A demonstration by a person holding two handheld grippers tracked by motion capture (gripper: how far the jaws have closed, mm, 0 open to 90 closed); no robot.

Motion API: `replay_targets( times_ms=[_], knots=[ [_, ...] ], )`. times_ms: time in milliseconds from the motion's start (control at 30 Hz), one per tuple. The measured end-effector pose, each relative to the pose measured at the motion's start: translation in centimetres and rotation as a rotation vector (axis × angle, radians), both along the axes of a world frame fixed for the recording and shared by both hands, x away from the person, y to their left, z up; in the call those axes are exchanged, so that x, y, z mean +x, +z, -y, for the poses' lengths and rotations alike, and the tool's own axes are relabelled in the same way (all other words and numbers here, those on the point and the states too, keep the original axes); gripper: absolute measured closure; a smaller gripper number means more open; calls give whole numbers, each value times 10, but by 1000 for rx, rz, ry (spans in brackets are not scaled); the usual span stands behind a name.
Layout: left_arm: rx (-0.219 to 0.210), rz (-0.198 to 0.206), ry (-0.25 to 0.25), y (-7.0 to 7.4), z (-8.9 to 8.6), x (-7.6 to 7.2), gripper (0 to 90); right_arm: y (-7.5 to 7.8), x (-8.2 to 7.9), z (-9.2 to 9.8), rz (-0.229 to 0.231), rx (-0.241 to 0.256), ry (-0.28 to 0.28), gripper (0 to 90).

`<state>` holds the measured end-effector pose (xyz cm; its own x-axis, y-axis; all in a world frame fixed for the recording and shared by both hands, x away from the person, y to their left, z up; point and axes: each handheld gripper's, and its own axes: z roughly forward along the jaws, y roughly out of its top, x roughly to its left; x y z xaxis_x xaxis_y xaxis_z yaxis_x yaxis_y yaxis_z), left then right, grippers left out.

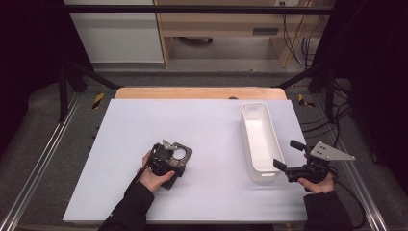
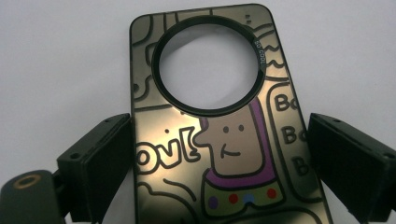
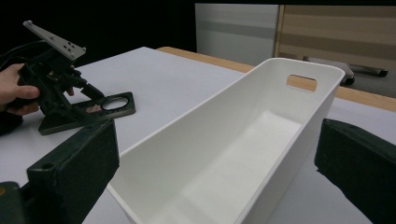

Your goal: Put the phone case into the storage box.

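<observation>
Counter [image 1: 202, 120], white and broad, carries everything here. On its right side, toward three o'clock, stands a long white bin [image 1: 260, 141], empty, with a handle slot in its far end wall. Left of centre, toward eight o'clock, a dark phone case [image 1: 180, 155] lies flat on the counter, its big round camera ring at the far end and a cartoon figure drawn on its back.

Left gripper [image 1: 166, 159] hangs right over the near half of the case. In the left gripper view its jaws stand spread, one on each long edge of the case [image 2: 219, 154], near the edges but seemingly not pressing them; nothing is held. Right gripper [image 1: 294, 155] waits at the near right end of the bin, at about four o'clock, jaws wide apart and empty; in the right gripper view they frame the bin's near end [image 3: 224, 154].

Judging from this, the step in hand is the pick-up of the case, with the bin the likely goal. The next move calls for closing the left jaws squarely on the two long edges, low enough to catch the thin rim, then lifting without tilting. A slick, flat case may slip if pinched too high.
</observation>
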<state>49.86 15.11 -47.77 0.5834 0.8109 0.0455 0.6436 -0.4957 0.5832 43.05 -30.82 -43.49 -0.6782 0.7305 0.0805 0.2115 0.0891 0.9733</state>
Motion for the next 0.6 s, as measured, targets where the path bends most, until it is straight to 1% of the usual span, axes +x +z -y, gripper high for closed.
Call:
replay_targets(
  times_ms=[100, 367, 600],
  knots=[
    [9, -7, 4, 1, 1, 1, 85, 0, 0, 0, 0, -1, 1, 5],
    [16, -10, 13, 2, 2, 1, 92, 0, 0, -1, 0, -1, 2, 5],
    [12, -12, 13, 2, 2, 1, 95, 0, 0, -1, 0, -2, 3, 5]
  ],
)
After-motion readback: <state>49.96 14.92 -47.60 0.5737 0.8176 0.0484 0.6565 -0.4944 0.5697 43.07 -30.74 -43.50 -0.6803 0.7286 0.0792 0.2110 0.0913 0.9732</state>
